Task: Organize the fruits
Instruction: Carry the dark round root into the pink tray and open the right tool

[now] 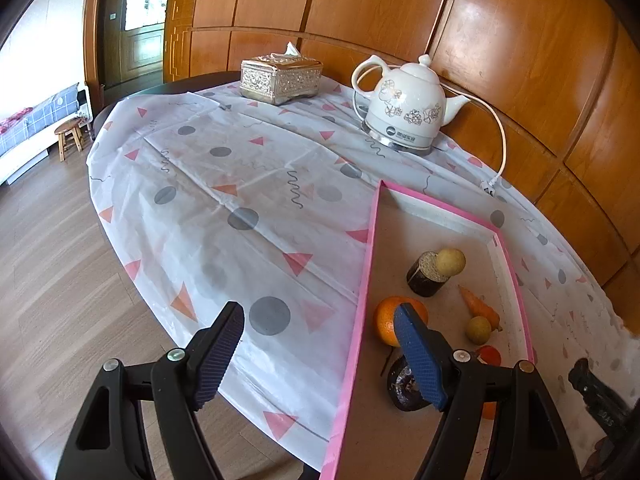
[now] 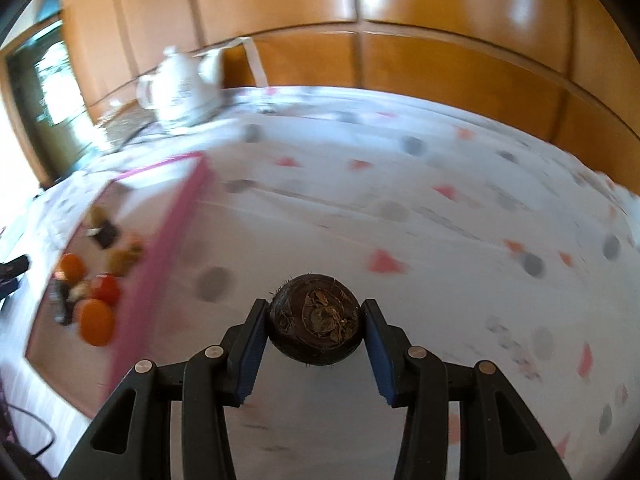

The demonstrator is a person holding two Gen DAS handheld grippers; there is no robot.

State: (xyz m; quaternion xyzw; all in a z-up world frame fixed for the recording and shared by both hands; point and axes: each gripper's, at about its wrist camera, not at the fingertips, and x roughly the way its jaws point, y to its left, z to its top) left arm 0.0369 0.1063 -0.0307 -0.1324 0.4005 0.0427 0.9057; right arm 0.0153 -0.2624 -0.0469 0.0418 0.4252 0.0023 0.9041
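Note:
A shallow pink-rimmed tray (image 1: pixel 370 248) lies on the patterned tablecloth. It holds an orange (image 1: pixel 386 318), a dark cut stalk piece (image 1: pixel 426 280) with a small yellowish fruit (image 1: pixel 451 262) leaning on it, a carrot (image 1: pixel 478 306), a small green-yellow fruit (image 1: pixel 478 330), a red fruit (image 1: pixel 490 356) and a dark round fruit (image 1: pixel 404 386). My left gripper (image 1: pixel 320 356) is open and empty, straddling the tray's near-left rim. My right gripper (image 2: pixel 315 314) is shut on a dark brown round fruit (image 2: pixel 316 328), held above the cloth to the right of the tray (image 2: pixel 162 248).
A white electric kettle (image 1: pixel 406 108) with its cord and a silver tissue box (image 1: pixel 280 78) stand at the back of the round table (image 1: pixel 224 216). Wood panelling (image 1: pixel 520 60) runs behind it. Wooden floor (image 1: pixel 52 280) lies to the left. The right wrist view is motion-blurred.

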